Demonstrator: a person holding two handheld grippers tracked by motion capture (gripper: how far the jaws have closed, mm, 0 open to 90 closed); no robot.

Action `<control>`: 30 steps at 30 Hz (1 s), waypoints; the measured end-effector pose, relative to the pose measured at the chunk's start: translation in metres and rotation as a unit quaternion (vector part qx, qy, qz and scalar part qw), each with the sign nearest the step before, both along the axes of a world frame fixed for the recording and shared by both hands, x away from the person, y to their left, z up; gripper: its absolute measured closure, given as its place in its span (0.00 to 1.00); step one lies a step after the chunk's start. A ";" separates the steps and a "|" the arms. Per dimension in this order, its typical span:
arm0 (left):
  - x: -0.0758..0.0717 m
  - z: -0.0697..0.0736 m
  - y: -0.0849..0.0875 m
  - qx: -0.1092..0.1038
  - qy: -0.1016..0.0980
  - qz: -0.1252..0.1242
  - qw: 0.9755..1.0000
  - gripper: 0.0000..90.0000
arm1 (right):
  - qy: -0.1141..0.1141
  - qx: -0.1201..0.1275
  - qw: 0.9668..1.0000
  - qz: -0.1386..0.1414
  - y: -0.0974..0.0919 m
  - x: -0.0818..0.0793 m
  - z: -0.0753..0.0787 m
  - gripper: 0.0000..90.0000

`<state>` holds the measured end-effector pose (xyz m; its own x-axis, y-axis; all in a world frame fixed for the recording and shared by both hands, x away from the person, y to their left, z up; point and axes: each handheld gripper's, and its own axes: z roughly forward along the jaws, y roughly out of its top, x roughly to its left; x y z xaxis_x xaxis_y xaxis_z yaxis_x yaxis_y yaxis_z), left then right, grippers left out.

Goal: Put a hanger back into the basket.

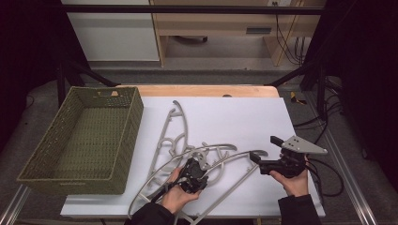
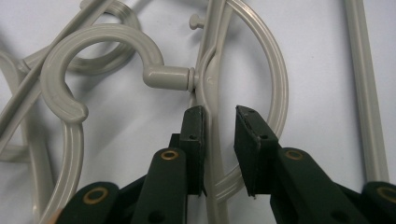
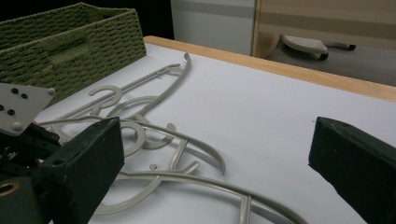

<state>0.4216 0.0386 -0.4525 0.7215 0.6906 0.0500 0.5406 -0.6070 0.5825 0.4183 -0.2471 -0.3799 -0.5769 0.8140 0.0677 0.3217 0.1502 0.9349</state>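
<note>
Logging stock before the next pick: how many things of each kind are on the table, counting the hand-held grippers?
Grey hangers: 3
Green woven basket: 1
Hand-held grippers: 2, the left hand-held gripper and the right hand-held gripper
Total: 6

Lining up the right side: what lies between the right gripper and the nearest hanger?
High view: nothing; bare white table separates the right gripper from the hanger tip beside its lower jaw.
</note>
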 end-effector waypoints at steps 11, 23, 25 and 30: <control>0.001 -0.006 -0.005 0.002 0.021 -0.009 1.000 0.85 | 0.000 0.002 1.000 0.001 0.000 0.000 0.000 0.04; 0.002 -0.006 -0.012 0.014 0.032 0.004 0.999 0.91 | 0.000 0.001 1.000 0.001 0.000 0.000 0.000 0.04; 0.002 -0.006 -0.011 0.009 0.036 0.011 0.999 0.91 | 0.001 0.001 1.000 0.001 0.000 0.000 0.000 0.04; 0.000 -0.001 -0.006 -0.012 0.033 0.019 0.999 0.91 | 0.000 0.002 1.000 0.001 -0.001 0.000 0.000 0.04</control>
<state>0.4218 0.0324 -0.4531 0.6955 0.7184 -0.0134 0.6013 -0.5717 0.5583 0.4183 -0.2476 -0.3795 -0.5779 0.8130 0.0709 0.3223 0.1475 0.9351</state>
